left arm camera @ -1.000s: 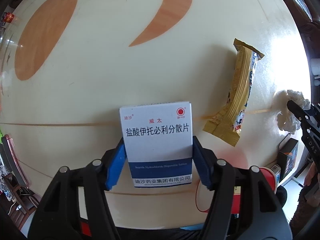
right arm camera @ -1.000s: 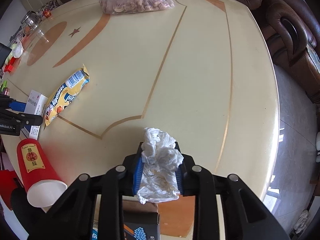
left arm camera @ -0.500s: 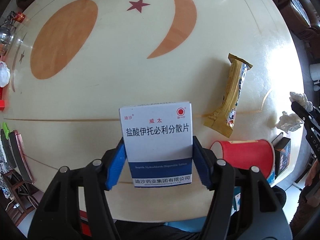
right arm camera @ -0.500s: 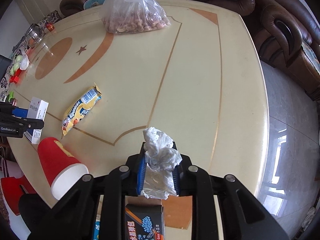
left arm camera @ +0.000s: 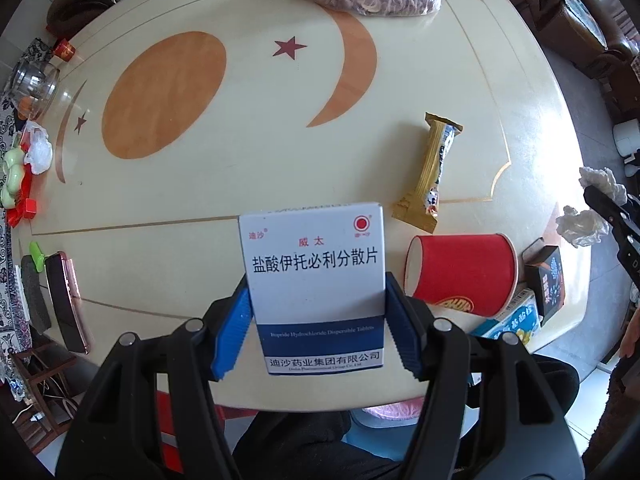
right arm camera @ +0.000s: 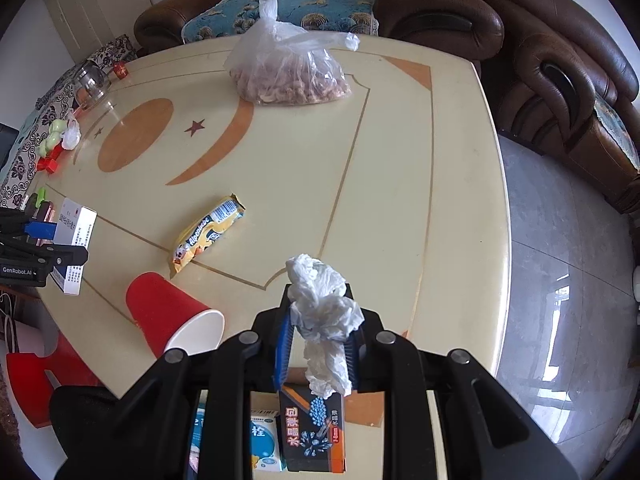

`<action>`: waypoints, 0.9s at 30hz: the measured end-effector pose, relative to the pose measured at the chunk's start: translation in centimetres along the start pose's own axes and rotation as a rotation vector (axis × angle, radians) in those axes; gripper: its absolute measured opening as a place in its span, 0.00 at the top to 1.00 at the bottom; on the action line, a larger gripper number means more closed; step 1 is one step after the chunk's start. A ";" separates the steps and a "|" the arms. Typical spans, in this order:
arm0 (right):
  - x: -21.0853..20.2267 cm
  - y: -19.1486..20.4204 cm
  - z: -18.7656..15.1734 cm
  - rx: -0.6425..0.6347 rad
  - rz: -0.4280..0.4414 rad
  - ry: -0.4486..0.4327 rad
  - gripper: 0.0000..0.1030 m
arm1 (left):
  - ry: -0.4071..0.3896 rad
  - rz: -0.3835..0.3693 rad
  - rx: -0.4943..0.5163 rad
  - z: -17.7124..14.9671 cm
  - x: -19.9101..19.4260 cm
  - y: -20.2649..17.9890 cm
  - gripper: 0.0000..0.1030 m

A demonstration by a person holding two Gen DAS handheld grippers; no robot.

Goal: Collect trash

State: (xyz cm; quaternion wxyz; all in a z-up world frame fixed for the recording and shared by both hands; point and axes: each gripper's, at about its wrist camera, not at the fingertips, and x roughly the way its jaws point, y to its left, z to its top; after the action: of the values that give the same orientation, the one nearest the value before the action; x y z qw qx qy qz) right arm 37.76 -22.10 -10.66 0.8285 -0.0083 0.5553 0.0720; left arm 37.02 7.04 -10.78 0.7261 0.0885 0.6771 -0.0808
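Left wrist view: the left tool (left arm camera: pixel 316 334) is clenched on a white-and-blue medicine box (left arm camera: pixel 314 276), lifted above the near edge of the desk (left arm camera: pixel 256 168). A gold snack wrapper (left arm camera: pixel 434 176) lies to the right, and nearer, a red paper cup (left arm camera: pixel 460 274) on its side. Keep the clamp firm and carry the box level to wherever trash goes; no bin is visible.

Right wrist view: the right tool (right arm camera: pixel 320 354) grips a crumpled tissue (right arm camera: pixel 324 316) above the desk's near edge. The cup's mouth looks empty; the far plastic bag (right arm camera: pixel 286 72) holds brownish pieces.
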 end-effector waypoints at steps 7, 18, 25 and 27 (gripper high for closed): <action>-4.3 1.3 -0.9 -0.023 -0.011 -0.044 0.79 | -0.051 0.002 0.025 0.5 -5.0 -2.1 0.40; -11.0 3.7 -4.0 -0.052 0.008 -0.098 0.79 | -0.134 0.036 0.079 -4.6 -10.0 -3.7 0.40; -13.8 6.4 -7.5 -0.106 0.012 -0.108 0.79 | -0.152 0.026 0.140 -8.7 -10.6 -6.2 0.40; -14.5 7.2 -8.6 -0.121 0.017 -0.112 0.79 | -0.150 0.021 0.152 -9.7 -10.4 -6.9 0.40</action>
State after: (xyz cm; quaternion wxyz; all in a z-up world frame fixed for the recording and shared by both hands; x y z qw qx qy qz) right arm 23.50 -17.40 -0.14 0.8555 -0.0498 0.5028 0.1130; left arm 25.23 2.65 -1.22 0.7667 0.1440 0.6119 -0.1305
